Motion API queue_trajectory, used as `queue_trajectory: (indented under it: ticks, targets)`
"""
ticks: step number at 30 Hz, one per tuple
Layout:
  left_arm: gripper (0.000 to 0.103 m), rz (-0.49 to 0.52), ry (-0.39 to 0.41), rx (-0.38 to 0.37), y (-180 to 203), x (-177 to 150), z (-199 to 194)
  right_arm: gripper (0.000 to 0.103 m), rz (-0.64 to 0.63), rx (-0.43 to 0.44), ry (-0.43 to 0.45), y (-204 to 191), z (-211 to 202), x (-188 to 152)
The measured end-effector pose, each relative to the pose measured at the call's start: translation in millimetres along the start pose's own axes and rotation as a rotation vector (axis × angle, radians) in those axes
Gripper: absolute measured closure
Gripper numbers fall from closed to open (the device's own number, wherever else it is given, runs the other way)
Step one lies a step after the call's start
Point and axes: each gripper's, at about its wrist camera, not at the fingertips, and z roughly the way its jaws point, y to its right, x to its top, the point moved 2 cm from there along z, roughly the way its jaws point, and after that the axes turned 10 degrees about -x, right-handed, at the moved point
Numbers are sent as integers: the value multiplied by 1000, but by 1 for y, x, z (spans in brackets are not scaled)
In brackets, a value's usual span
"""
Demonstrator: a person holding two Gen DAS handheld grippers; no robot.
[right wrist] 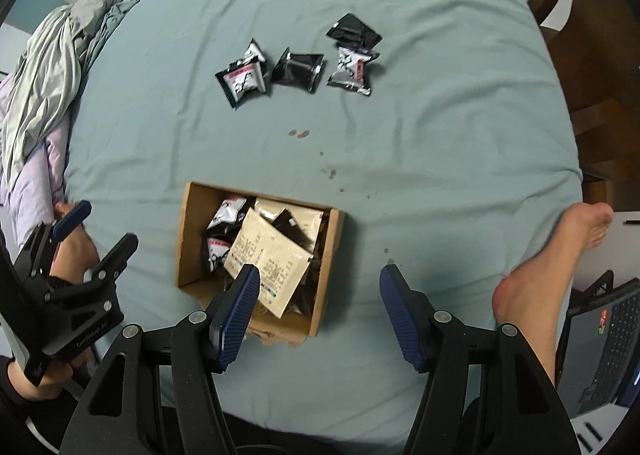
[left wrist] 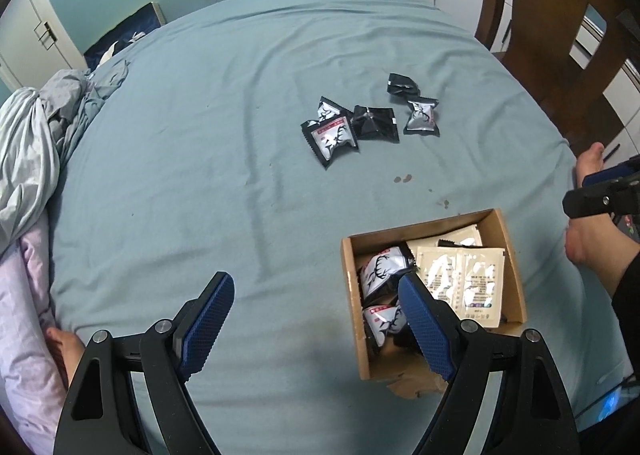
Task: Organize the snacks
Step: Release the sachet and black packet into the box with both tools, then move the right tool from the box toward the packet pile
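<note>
An open cardboard box (left wrist: 514, 275) (right wrist: 184, 239) sits on the blue-green bedsheet and holds black-and-silver deer-print snack packs (left wrist: 380, 267) and cream sachets (left wrist: 464, 275) (right wrist: 272, 255). Several loose snack packs (left wrist: 334, 137) (right wrist: 242, 79) lie on the sheet beyond the box, among them a plain black one (left wrist: 376, 123) (right wrist: 298, 69). My left gripper (left wrist: 316, 319) is open and empty, its right finger over the box's left part. My right gripper (right wrist: 318, 311) is open and empty over the box's near right corner. The left gripper also shows in the right wrist view (right wrist: 96, 227).
Crumpled grey and lilac bedding (left wrist: 36, 143) (right wrist: 44, 67) lies at the left. A wooden chair (left wrist: 552, 15) stands at the far right. A bare foot (right wrist: 560, 255) rests on the bed's right edge, beside a laptop (right wrist: 600, 343). Dark spots (right wrist: 300, 133) mark the sheet.
</note>
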Motion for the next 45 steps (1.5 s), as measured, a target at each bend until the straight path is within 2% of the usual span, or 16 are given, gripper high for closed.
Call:
queue_trajectory:
  ticks: [7, 11, 18, 20, 23, 26, 28, 32, 36, 42, 45]
  targets:
    - [18, -12, -19, 0, -2, -1, 3, 42, -22, -47, 59, -2, -7, -1]
    - [18, -17, -26, -1, -2, -1, 4, 42, -65, -121, 117, -6, -11, 0]
    - [18, -12, -26, 3, -1, 0, 3, 42, -118, -213, 169, -11, -10, 4]
    - [18, -9, -24, 9, -1, 0, 3, 42, -117, -274, 191, -9, -9, 8]
    - [18, -14, -30, 15, -2, 0, 6, 42, -48, -307, 191, -1, -4, 14]
    - [18, -25, -43, 18, -3, 0, 10, 42, 29, -234, 144, 7, 11, 18]
    - [18, -28, -51, 23, -3, 0, 12, 42, 16, -214, 114, 6, 19, 20]
    - [18, -18, -62, 31, 1, 1, 14, 42, -21, -218, 140, -2, 25, 25]
    - [18, -17, -74, 23, 4, 2, 20, 42, -6, -157, 147, -3, 30, 33]
    - [18, -5, -114, 32, 7, 0, 35, 42, 92, -61, 91, 23, 46, 56]
    - [18, -10, -122, 42, 5, 0, 39, 42, 101, -65, 99, 32, 53, 72]
